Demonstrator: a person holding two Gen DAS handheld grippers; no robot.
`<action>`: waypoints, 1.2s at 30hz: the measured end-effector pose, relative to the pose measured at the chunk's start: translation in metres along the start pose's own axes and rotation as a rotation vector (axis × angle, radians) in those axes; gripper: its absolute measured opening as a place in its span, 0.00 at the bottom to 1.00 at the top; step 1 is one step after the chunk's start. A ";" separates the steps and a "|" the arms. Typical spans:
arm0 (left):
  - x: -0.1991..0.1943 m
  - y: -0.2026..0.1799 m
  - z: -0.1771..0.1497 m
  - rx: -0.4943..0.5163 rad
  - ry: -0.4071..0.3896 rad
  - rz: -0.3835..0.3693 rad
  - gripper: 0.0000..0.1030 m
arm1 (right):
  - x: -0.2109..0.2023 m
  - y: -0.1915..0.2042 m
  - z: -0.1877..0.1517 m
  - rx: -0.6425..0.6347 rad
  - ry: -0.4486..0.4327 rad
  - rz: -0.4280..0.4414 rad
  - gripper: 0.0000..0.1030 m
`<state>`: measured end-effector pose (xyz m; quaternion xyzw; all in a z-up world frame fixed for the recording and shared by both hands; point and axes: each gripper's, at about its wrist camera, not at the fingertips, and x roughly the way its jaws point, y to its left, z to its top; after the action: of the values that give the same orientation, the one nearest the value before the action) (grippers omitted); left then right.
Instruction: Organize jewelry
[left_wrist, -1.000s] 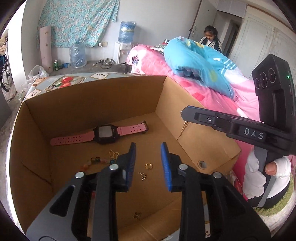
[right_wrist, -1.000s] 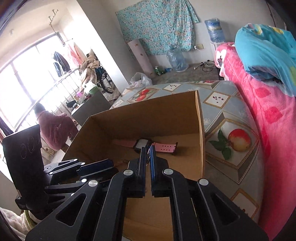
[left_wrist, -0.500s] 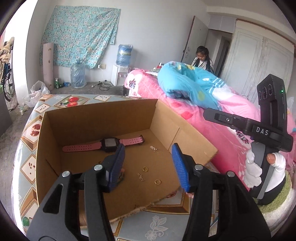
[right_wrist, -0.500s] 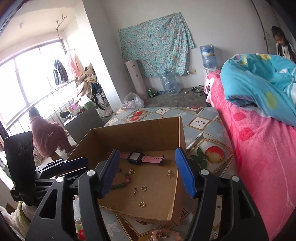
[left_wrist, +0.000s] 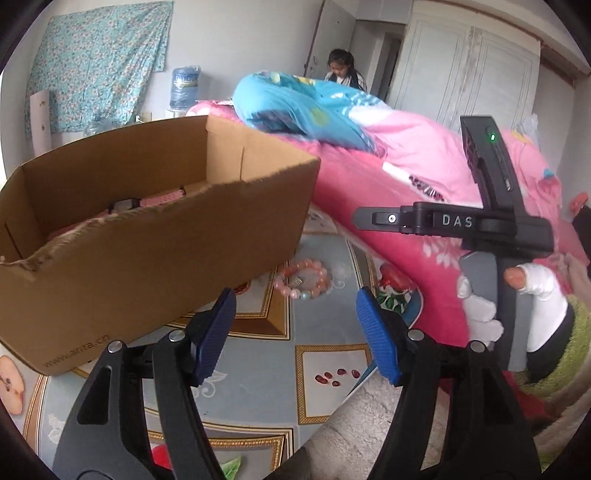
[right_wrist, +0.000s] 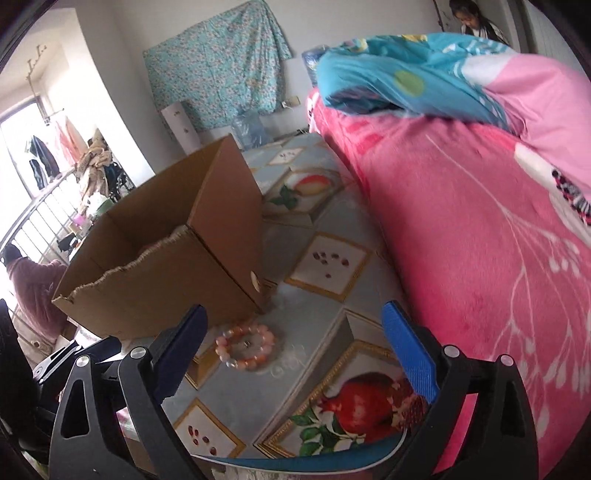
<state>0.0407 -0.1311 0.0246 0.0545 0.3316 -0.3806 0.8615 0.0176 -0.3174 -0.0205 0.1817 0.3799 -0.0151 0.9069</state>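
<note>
lying beyond the opening right gripper (right_wrist: 295, 343), bead bracelet (right_wrist: 245, 345)

The cardboard box (left_wrist: 155, 236) stands on the fruit-patterned tablecloth (left_wrist: 258, 376). Just beside its near right corner lies a pink bead bracelet (left_wrist: 303, 278). Below the box, the left gripper (left_wrist: 295, 332) hangs with its jaws opening and nothing between them. Right of the box, a white-gloved hand (left_wrist: 517, 302) holds the right gripper's handle. A pink watch strap (left_wrist: 162, 195) shows inside the box.

White walls, a floral cloth (right_wrist: 218, 62), pink bed (right_wrist: 480, 236) and bright window (right_wrist: 22, 122).
</note>
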 end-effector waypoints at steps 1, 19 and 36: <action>0.010 -0.007 -0.001 0.042 0.014 0.018 0.58 | 0.002 -0.004 -0.001 0.012 0.008 -0.018 0.90; 0.086 -0.042 0.006 0.236 0.171 0.132 0.17 | 0.017 -0.022 -0.004 0.021 0.011 -0.148 0.92; -0.036 0.042 0.009 -0.096 -0.077 0.083 0.09 | 0.003 0.008 -0.005 -0.088 -0.033 -0.144 0.93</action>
<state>0.0568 -0.0821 0.0473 0.0120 0.3135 -0.3301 0.8903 0.0179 -0.3082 -0.0237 0.1137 0.3775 -0.0667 0.9166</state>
